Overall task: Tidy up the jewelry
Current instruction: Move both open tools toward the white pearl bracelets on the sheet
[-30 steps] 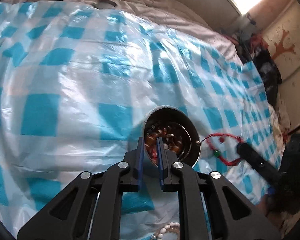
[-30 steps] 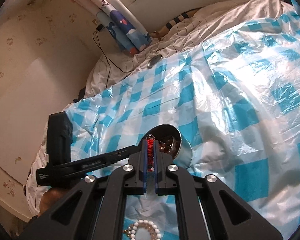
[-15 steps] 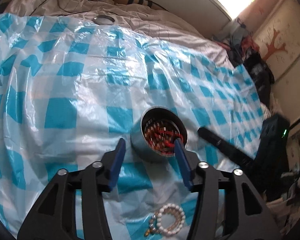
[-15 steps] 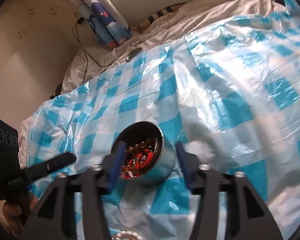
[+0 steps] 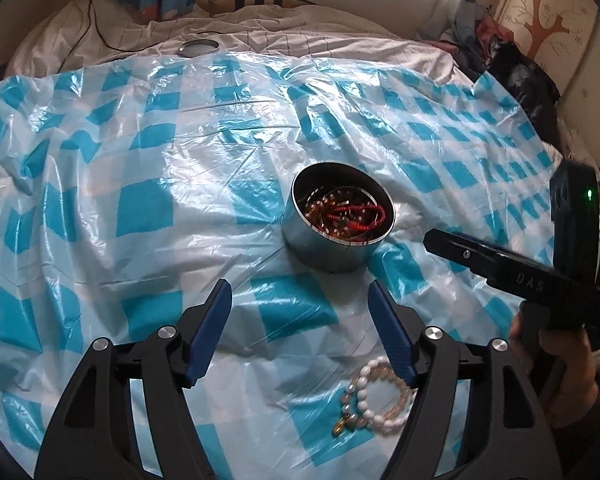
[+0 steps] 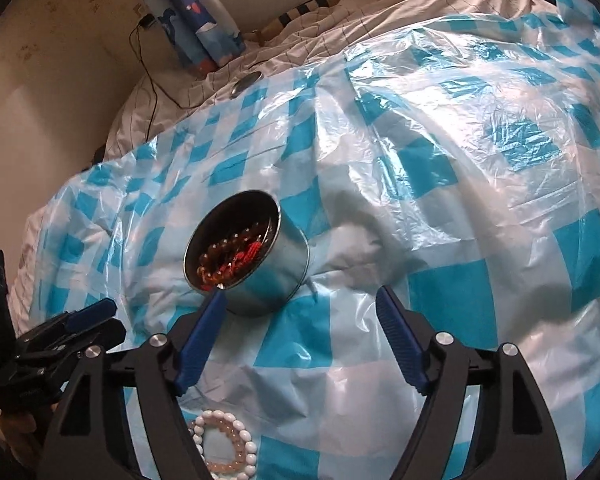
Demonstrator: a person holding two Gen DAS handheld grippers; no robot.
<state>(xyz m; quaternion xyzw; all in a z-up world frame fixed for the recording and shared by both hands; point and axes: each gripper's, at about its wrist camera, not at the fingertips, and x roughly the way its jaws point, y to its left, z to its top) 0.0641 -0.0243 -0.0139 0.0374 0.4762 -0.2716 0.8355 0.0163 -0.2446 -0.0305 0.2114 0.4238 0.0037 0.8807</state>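
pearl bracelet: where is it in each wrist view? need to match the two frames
Left wrist view: the pearl bracelet lies low and right of centre on the checked plastic sheet, just below the right finger of that hand-held gripper.
Right wrist view: the bracelet sits at the bottom edge, left of centre, partly cut off by the frame.
Shared landmark: the metal tin holding red and amber beads, beyond the bracelet in both views.

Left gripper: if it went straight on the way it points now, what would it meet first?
Probably the checkered plastic sheet just short of the metal tin. The left gripper is open and empty, angled down; depth is unclear, so it might clip the tin's near wall.
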